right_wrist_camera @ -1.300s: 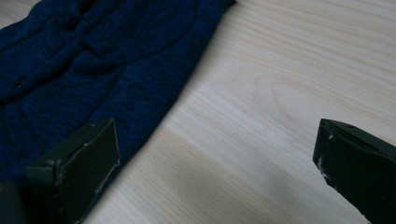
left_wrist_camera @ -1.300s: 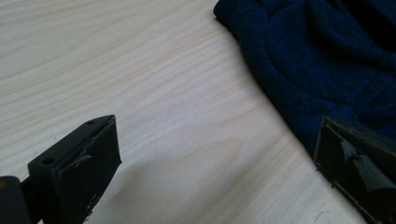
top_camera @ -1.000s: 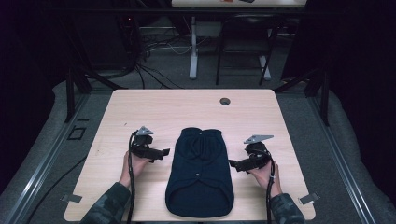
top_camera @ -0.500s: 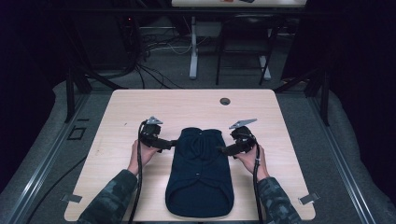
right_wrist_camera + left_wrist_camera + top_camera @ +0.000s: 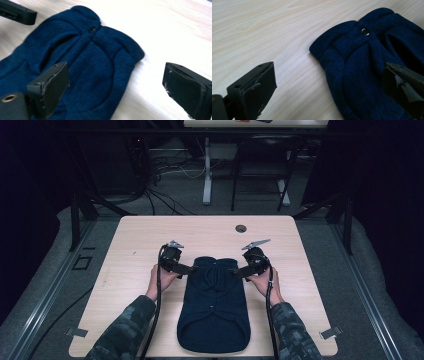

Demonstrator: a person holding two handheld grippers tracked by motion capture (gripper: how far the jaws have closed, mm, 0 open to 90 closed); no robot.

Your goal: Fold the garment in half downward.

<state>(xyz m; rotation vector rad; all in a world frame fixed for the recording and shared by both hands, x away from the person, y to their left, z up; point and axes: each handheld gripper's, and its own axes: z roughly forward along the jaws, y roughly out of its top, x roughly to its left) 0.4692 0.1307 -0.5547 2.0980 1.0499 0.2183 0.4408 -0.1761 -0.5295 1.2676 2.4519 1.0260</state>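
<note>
A dark blue knitted garment (image 5: pixel 214 307) lies flat on the pale wooden surface (image 5: pixel 130 245), just below the middle of the high view, its narrower ribbed end toward the top of the frame and its rounded end near the bottom edge. The left gripper (image 5: pixel 188 268) sits at the upper left corner of the garment, held by the person's left hand (image 5: pixel 161 277), and the right gripper (image 5: pixel 236 269) sits at the upper right corner, held by the right hand (image 5: pixel 264 282). Both point inward toward each other across the ribbed end.

In the left gripper view its fingers (image 5: pixel 259 92) are spread wide: one hangs over bare wood at the lower left, the other over the blue knit at the lower right, with the garment's edge between them. A small metal snap (image 5: pixel 365 31) shines on the ribbing in the upper right. In the right gripper view the fingers (image 5: pixel 53 86) are likewise spread, one over the knit at the lower left, the other over bare wood at the lower right, the garment's corner lying between. Neither pair is closed on the cloth.

A small dark round hole (image 5: pixel 241 228) sits in the surface near its far edge.
</note>
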